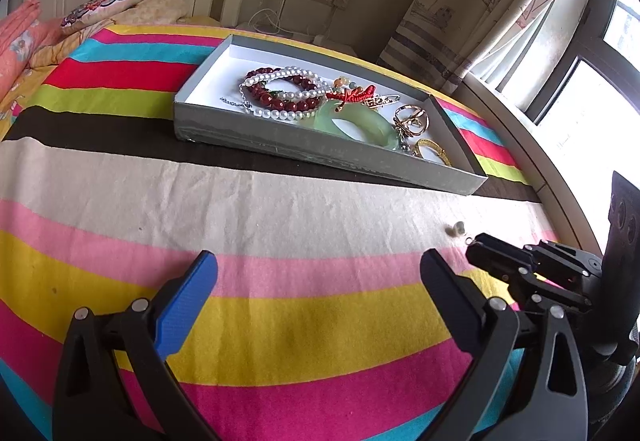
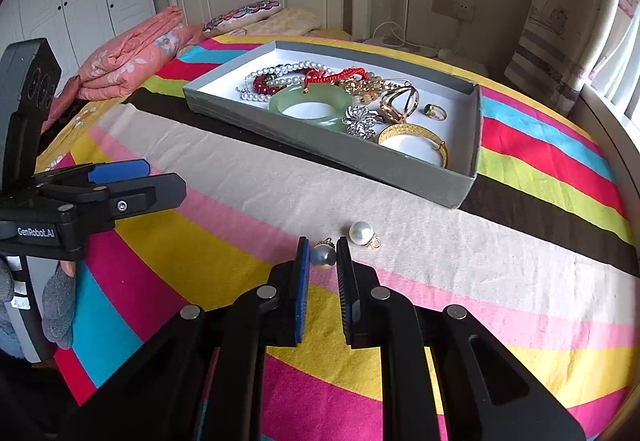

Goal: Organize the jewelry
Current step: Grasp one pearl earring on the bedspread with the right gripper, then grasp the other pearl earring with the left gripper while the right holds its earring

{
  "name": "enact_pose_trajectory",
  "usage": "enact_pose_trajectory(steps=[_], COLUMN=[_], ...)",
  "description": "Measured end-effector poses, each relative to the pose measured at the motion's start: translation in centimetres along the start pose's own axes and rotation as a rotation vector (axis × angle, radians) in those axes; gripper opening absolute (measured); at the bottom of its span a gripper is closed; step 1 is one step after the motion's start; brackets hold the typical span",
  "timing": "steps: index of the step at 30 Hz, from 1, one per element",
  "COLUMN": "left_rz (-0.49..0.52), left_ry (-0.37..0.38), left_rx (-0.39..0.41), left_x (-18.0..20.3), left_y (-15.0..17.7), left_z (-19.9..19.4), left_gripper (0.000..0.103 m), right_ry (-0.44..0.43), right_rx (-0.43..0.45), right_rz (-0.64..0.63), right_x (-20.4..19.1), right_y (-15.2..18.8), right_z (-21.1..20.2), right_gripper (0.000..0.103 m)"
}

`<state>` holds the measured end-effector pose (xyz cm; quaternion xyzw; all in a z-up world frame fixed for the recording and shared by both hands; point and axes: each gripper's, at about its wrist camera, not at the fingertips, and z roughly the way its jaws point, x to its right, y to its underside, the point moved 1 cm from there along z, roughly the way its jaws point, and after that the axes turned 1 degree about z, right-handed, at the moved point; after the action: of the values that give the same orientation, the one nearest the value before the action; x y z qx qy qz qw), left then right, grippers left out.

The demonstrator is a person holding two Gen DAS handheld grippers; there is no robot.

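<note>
While most of the jewelry already sits in the grey tray (image 2: pixel 466 197), we've got two pearl earrings out on the striped bedspread (image 2: pixel 520 281), so we'd call this job nearly done but not finished. Look at what's in there: the jade bangle (image 2: pixel 312 99), the pearl necklace (image 1: pixel 296 73), the dark red bead bracelet (image 1: pixel 280 103), a gold bangle (image 2: pixel 412 131), a silver brooch (image 2: pixel 360 121), a ring (image 2: pixel 436 112) and a red cord piece (image 2: pixel 340 75), all heaped together rather than laid out. Whether "organize" means more sorting inside the tray, we can't judge from here.

Now the action: our right gripper (image 2: pixel 323 255) has its blue-padded fingers drawn in narrow around the nearer pearl earring (image 2: pixel 323 256). The pearl sits right between the tips, down on the cloth. Whether the pads are actually pinching it, we cannot tell. The second pearl earring (image 2: pixel 362 233) lies just beside, a little further toward the tray, untouched.

Our left gripper (image 1: pixel 318 273) hovers over the pink and yellow stripes with fingers spread wide, holding nothing.

Here's where the views split. Only the right wrist camera shows the pearl between the fingers, and it shows the gold bangle and ring clearly. From the left wrist camera the earrings are just a tiny pale speck ahead of the right gripper's tips, yet that view gives us the better look at the bead bracelet and necklace at the tray's far-left end.
</note>
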<state>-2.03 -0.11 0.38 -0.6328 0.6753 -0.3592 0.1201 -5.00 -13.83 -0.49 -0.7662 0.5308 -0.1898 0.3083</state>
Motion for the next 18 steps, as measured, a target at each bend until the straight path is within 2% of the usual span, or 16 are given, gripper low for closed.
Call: enact_pose_trajectory(steps=[3,7,10,13,15,18], left_rz=[0.043,0.19,0.266,0.328,0.368,0.396], left_ry=[-0.032,-0.078,-0.055,-0.021,-0.013,0.0], left_rx=[-0.026,-0.024,-0.035,-0.062,-0.085,-0.117], left_x=[1.0,4.3,7.3,9.9,11.3,12.5], left_y=[0.1,0.5,0.4,0.0,-0.3,-0.4], left_z=[0.4,0.6,1.3,2.7,4.0,5.7], left_gripper=[0.1,0.1,0.099,0.088,0.071,0.058], right_ry=[0.001,0.014,0.03,0.029,0.027,0.019], right_rx=[0.046,0.124,0.163,0.18,0.185,0.188], right_rz=[0.048,0.116,0.177,0.216,0.23,0.245], right_x=[1.5,4.4,6.7,8.4,8.9,9.4], right_y=[0.3,0.6,1.0,1.6,2.0,2.6], right_z=[-1.6,-4.3,-5.6,-6.2,-6.4,-6.5], right_gripper=[0.014,0.014,0.014,0.014,0.014,0.014])
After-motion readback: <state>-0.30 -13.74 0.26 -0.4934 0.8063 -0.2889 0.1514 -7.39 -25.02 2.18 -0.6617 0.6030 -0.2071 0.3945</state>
